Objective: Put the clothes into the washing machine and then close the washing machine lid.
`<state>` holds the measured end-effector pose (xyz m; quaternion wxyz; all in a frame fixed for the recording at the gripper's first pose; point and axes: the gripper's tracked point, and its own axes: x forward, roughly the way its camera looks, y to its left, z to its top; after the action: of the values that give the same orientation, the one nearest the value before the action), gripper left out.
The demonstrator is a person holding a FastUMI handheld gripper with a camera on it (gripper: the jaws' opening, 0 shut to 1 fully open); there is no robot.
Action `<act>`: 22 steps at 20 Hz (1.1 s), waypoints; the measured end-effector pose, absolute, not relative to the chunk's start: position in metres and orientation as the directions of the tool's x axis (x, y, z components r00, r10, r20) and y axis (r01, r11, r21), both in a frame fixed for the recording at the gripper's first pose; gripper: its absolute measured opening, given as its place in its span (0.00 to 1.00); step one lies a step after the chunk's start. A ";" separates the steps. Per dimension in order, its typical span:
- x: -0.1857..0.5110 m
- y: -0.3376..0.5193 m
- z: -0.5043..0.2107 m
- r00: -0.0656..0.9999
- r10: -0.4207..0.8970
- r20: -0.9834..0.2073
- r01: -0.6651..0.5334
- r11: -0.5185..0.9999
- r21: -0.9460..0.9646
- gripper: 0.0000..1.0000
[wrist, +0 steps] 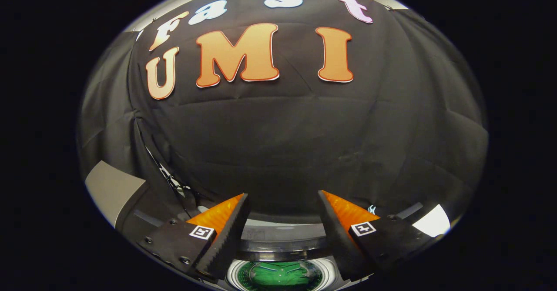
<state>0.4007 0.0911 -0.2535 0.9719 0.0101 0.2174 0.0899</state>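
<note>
Green clothes (pixel 278 274) lying inside the washing machine (pixel 278 243) drum, seen low between the claw's fingers, claw (pixel 283 204) spread open and holding nothing, raised above the machine's curved rim, black cloth wall far beyond, a grey panel (pixel 111 191) at near left

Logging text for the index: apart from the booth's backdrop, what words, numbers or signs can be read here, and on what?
None readable.
The gripper, fingers open above the washing machine with green clothes inside, bears two square coded markers, patterns rather than words.
</note>
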 end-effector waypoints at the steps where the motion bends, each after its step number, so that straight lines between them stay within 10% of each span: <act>1: 0.395 0.090 -0.254 0.889 0.178 -0.422 -0.169 0.984 0.058 0.98; 22: 0.284 0.081 -0.321 0.823 0.165 -0.544 -0.136 0.986 0.093 0.99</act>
<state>0.2837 0.0815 -0.3210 0.9544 0.0252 0.2869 0.0789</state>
